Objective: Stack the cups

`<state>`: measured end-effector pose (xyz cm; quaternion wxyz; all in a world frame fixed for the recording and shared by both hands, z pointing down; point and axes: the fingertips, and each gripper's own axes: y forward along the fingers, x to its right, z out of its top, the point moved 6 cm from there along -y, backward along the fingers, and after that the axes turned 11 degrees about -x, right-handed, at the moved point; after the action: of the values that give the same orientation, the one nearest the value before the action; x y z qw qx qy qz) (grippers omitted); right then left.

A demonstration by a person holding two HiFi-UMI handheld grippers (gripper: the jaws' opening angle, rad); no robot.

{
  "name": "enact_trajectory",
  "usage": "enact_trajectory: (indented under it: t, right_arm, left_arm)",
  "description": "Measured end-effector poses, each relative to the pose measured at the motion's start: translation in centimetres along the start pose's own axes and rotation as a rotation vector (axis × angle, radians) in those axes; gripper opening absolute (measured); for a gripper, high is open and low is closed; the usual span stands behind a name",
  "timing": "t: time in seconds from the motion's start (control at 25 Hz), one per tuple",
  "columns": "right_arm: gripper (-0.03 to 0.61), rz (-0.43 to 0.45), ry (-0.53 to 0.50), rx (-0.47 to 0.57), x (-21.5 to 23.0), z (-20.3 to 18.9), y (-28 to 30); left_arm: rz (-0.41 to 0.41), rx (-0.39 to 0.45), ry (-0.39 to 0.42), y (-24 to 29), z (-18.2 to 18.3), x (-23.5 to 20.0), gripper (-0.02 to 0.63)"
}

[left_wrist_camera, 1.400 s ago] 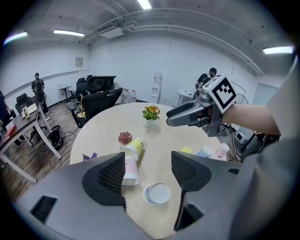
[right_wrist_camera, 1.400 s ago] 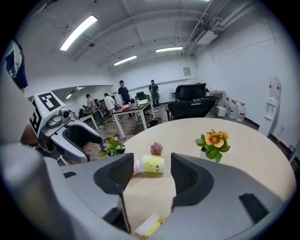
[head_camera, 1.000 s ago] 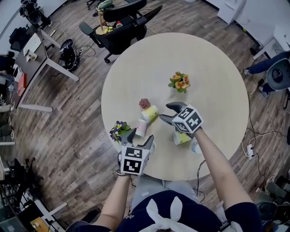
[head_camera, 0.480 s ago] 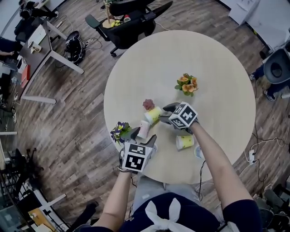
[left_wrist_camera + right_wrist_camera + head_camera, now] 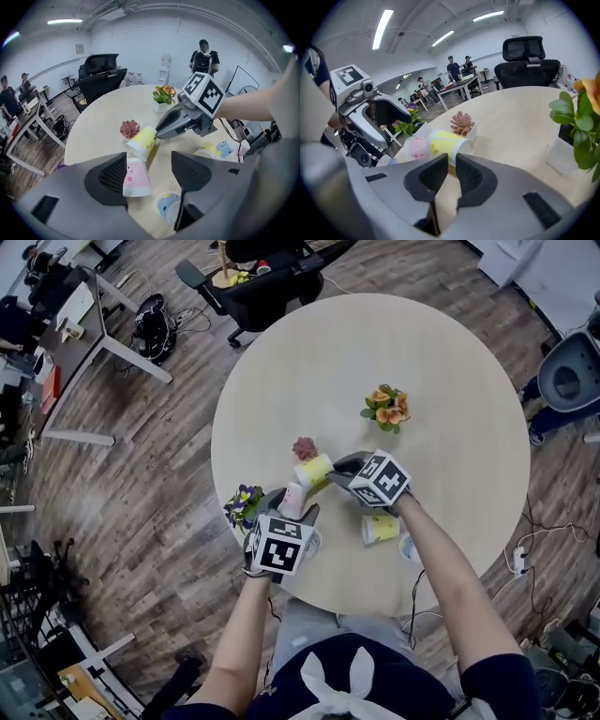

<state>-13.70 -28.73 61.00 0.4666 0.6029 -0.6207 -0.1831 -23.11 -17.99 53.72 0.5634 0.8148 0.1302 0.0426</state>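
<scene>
Both of your grippers sit lower over the table [image 5: 450, 371] than a second ago, and the right gripper [image 5: 335, 474] has come in from beside the second yellow cup [image 5: 380, 529] to the yellow cup [image 5: 312, 470] lying on its side by the pink succulent [image 5: 304, 448].

From the head view, your left gripper [image 5: 294, 503] hangs over the pink cup [image 5: 292, 500] near the table's edge.

Your left gripper view shows its jaws spread wide; the pink cup lies against the inner side of the left one, with a blue cup [image 5: 165, 206] by the right one.

Your right gripper view shows the jaws, which have just been closing, pinching the yellow cup's rim.
</scene>
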Motion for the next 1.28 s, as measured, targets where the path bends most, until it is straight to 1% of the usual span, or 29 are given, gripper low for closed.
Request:
enact_trajectory:
  t: [0.24,0.36,0.48,0.6,0.88,1.0,1.16,1.28]
  right_arm:
    - [0.041,-0.047,-0.064,0.012,-1.1,-0.2,-1.4]
    - [0.038,-0.068,-0.069,0.023,-1.6,-0.3,-2.5]
    - [0.037,-0.108,-0.066,0.042,-2.0,-0.2,-4.1]
    - [0.037,-0.141,-0.053,0.079,-2.6,-0.1,-5.7]
    - [0.034,-0.195,0.034,0.191,-3.0,-0.7,-8.5]
    - [0.034,-0.226,0.054,0.203,-3.3,-1.4,-9.3]
    - [0.034,-0.265,0.058,0.208,-3.6,-2.0,-10.0]
    - [0.034,-0.286,0.064,0.224,-4.1,-2.2,-10.8]
  left_arm:
    - [0.015,-0.064,0.023,1.6,0.1,-0.5,0.302]
    - [-0.002,-0.096,0.033,2.5,0.0,-0.3,0.302]
    - [-0.007,-0.125,0.039,3.1,0.2,-0.3,0.302]
    - [-0.009,-0.146,0.036,3.4,0.4,-0.3,0.302]
    - [0.023,-0.213,0.038,4.7,1.0,-0.9,0.302]
    - [0.045,-0.255,0.042,5.4,1.2,-1.1,0.302]
    - [0.096,-0.312,0.077,6.9,1.5,-1.2,0.302]
    - [0.114,-0.353,0.091,7.6,1.4,-1.3,0.302]
